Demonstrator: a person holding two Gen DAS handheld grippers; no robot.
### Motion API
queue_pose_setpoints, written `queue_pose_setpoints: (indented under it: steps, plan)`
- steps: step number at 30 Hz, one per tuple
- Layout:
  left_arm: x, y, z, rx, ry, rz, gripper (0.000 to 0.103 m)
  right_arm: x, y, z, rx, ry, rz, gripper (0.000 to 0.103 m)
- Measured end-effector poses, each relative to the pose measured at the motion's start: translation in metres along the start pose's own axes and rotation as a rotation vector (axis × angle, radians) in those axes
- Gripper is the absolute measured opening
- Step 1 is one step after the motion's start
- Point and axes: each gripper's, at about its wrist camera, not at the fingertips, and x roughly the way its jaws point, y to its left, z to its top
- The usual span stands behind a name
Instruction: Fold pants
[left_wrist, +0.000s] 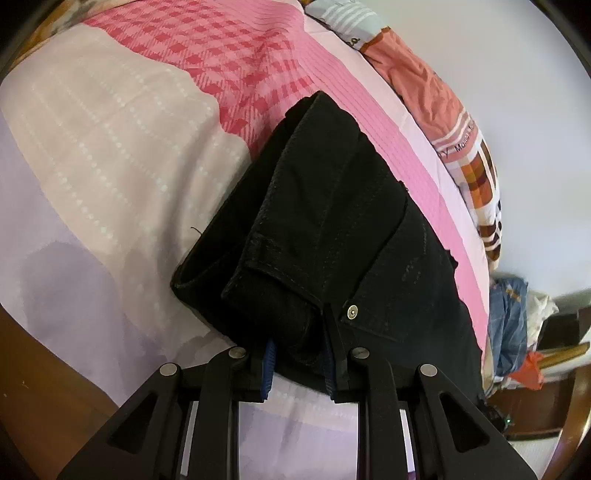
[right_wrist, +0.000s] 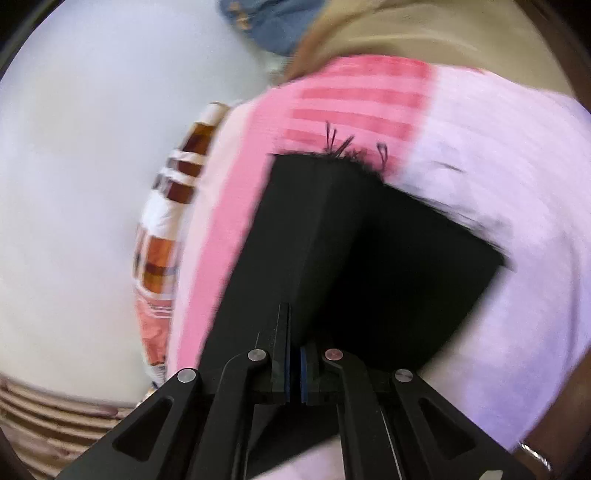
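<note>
Where the black pants (left_wrist: 332, 229) lie folded into a thick bundle on the bed, their dense denim shows rows of topstitching, a stitched belt loop and a small round metal rivet (left_wrist: 352, 311) near the waistband. The left tongs (left_wrist: 303, 363) are partly closed around the near edge of that bundle, the fabric bulging between the two blue ribbed pads (left_wrist: 269, 363). Beneath the pants spreads a bedsheet (left_wrist: 110, 166) in soft bands: pale lilac, cream with dotted white lines, then pink with a darker red diamond check and fine ribbing. Along the far side of the bed, against the white wall, lies a crumpled quilt (left_wrist: 439, 96) in salmon with orange-and-brown patchwork squares.

In the blurred right wrist view, the right tongs (right_wrist: 295, 373) are pressed together on a flat layer of the pants (right_wrist: 332, 236), whose far hem is frayed, with loose threads (right_wrist: 345, 142) sticking out over the pink stripes of the sheet (right_wrist: 498, 155).
</note>
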Motion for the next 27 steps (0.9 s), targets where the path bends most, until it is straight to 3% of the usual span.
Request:
queue_pose_setpoints:
  steps: [3,27]
  plan:
    - [0.0,0.0,0.001,0.013,0.004,0.005,0.023,-0.001,-0.02,-0.003,0.08,0.006,0.053,0.002]
    - [-0.001,0.001,-0.001,0.021,0.005,0.01,0.023,-0.034,-0.034,-0.004,0.095,-0.049,0.032,0.002]
